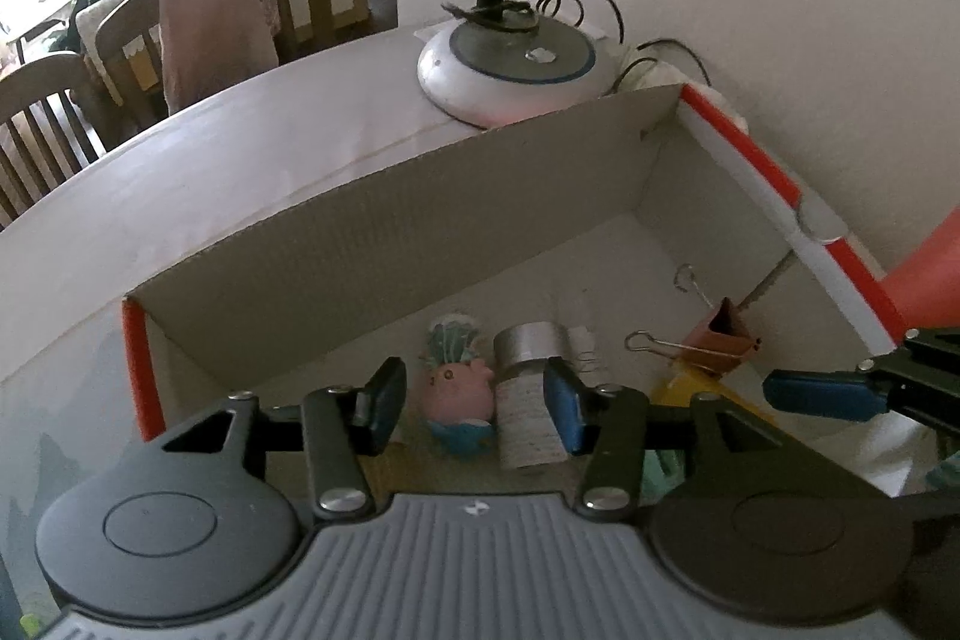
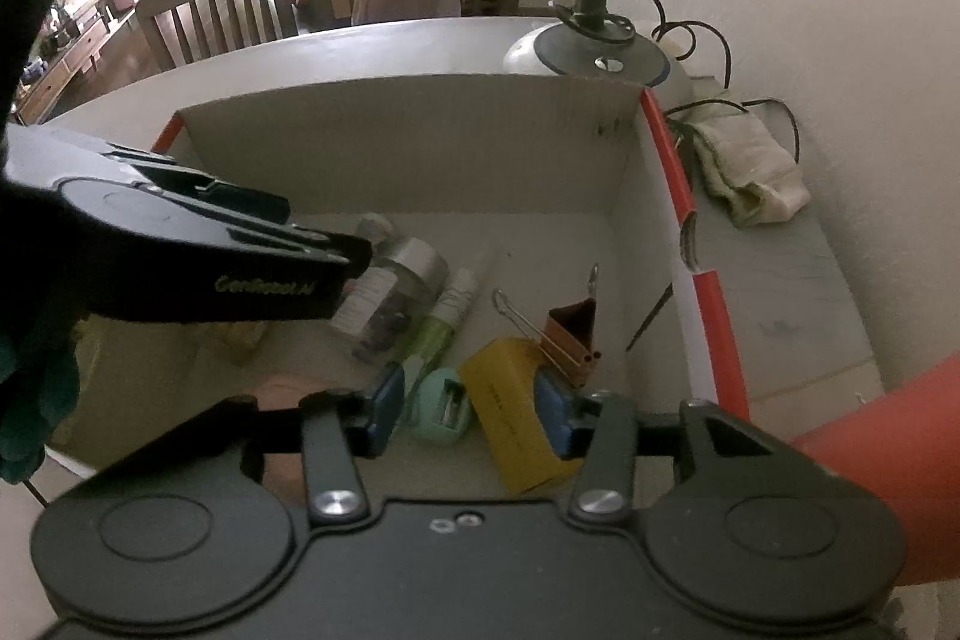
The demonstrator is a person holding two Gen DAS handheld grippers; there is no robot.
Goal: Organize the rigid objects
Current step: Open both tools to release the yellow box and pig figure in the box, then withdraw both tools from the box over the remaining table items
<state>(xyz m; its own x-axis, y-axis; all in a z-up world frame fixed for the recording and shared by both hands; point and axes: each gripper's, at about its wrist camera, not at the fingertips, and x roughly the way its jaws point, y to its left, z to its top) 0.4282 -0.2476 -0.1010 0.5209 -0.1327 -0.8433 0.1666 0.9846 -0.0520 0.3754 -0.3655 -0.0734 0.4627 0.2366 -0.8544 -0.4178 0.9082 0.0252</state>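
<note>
From the left wrist we see our left gripper (image 1: 474, 403) open over the cardboard box (image 1: 372, 232), its pads clear of the pink figurine (image 1: 459, 391) and silver-capped jar (image 1: 531, 388) lying between them; from the right wrist, our right gripper (image 2: 471, 409) stands open above the yellow box (image 2: 510, 400) and green sharpener (image 2: 443, 403); a binder clip (image 2: 573, 331) lies just beyond.

One binder clip (image 2: 573, 334), one yellow box (image 2: 516, 406), two chairs (image 2: 216, 10).
</note>
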